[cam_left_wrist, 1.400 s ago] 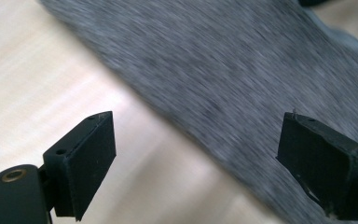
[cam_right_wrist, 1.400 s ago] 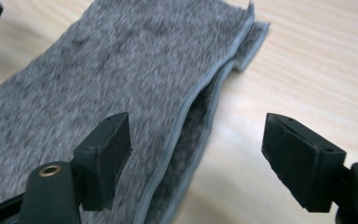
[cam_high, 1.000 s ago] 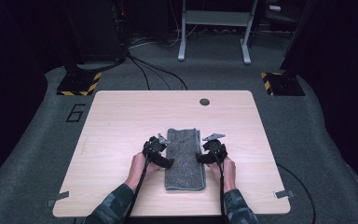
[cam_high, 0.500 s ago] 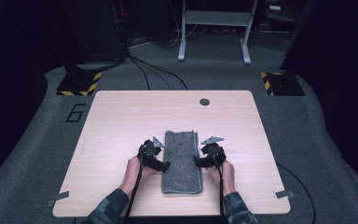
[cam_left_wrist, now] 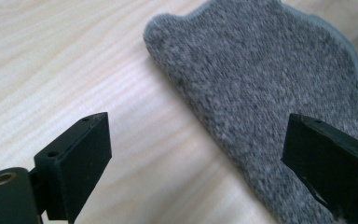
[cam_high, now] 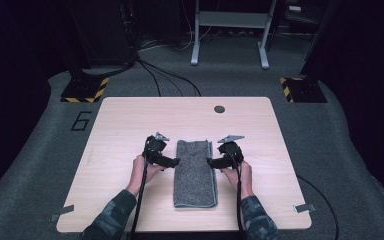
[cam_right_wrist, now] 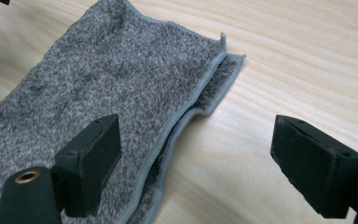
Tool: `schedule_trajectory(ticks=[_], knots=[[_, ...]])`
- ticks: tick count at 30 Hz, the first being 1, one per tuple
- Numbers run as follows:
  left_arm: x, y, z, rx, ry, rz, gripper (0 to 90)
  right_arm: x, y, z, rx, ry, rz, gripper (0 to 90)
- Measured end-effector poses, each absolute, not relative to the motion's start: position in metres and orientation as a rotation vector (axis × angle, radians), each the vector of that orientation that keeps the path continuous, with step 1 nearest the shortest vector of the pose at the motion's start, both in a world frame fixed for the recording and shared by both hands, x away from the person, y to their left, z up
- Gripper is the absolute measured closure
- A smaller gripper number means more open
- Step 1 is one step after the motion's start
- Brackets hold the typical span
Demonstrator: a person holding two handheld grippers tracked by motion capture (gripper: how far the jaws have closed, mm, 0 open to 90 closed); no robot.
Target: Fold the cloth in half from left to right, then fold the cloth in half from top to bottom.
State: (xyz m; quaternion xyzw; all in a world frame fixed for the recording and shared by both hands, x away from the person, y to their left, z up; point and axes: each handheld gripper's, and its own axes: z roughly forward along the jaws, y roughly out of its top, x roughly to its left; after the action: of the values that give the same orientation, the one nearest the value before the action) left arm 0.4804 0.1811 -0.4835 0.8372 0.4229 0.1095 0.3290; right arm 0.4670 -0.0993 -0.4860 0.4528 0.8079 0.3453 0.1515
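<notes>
A grey folded towel (cam_high: 195,172) lies lengthwise on the middle of the wooden table (cam_high: 120,125). My left gripper (cam_high: 176,161) hovers at the towel's left edge, my right gripper (cam_high: 210,161) at its right edge, tips facing each other. In the left gripper view the left gripper (cam_left_wrist: 200,163) stands open above the towel's (cam_left_wrist: 261,84) rounded fold edge. The right gripper (cam_right_wrist: 196,158) is open too, and its jaws have just been opening. The towel's (cam_right_wrist: 121,79) hemmed double edge lies on the table below the gap, with neither pad touching it.
A small dark round cap (cam_high: 219,108) sits in the table's far side. Bare wood lies left, right and beyond the towel. Behind the table, on the carpet, are cables (cam_high: 165,75), a metal frame (cam_high: 230,30) and striped bases (cam_high: 85,90).
Both grippers have lifted a little off the towel's side edges. The left one has also drawn slightly away to the left. The towel lies as before.
</notes>
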Motion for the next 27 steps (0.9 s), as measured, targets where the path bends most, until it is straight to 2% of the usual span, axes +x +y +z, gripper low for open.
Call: schedule_trajectory(ticks=[16, 22, 27], knots=[[0.525, 0.173, -0.491, 2.149, 1.203, 0.26, 8.7, 0.507, -0.093, -0.485, 1.354, 2.359, 0.997, 16.1], [0.537, 0.171, -0.502, 2.103, 1.255, 0.242, 10.6, 0.521, -0.087, -0.489, 1.369, 2.353, 0.968, 24.5], [0.544, 0.168, -0.508, 2.139, 1.242, 0.252, 15.0, 0.537, -0.08, -0.498, 1.412, 2.356, 0.893, 36.3]])
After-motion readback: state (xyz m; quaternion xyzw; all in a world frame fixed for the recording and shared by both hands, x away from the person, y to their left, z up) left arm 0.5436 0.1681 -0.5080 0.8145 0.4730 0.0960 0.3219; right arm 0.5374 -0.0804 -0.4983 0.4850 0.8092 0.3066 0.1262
